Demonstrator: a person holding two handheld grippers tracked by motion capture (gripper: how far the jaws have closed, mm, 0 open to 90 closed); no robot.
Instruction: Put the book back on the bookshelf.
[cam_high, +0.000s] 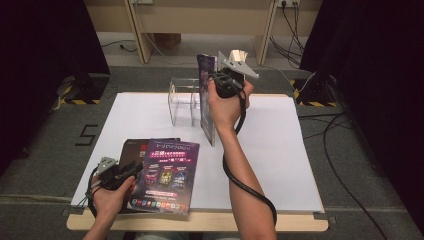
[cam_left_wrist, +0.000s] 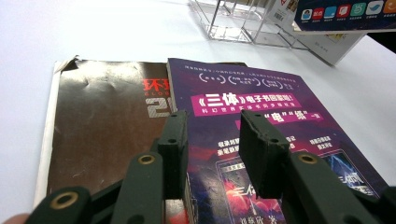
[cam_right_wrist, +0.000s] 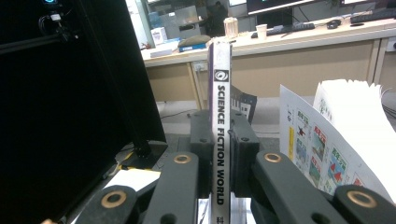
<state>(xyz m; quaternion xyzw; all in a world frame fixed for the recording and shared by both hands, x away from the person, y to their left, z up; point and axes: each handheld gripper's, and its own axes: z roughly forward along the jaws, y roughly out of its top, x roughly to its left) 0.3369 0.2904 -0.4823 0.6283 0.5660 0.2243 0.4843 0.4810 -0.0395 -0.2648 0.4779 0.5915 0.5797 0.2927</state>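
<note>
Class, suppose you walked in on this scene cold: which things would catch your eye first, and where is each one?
The first thing is the magazine held upright above the middle of the white table, clamped by its spine in the right claw. Just behind it stands a clear plastic rack. Near the front left edge lie two more magazines, a purple one overlapping a dark one, with the left claw open over them.

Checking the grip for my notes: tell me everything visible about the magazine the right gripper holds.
The magazine is thin, with a dark purple glossy cover and a white spine printed SCIENCE FICTION WORLD. It stands upright, lifted above the table beside the clear rack. The right gripper is shut on its spine edge, one black pad on each side. Some pages fan loose beside the jaws, showing colour pictures.
</note>
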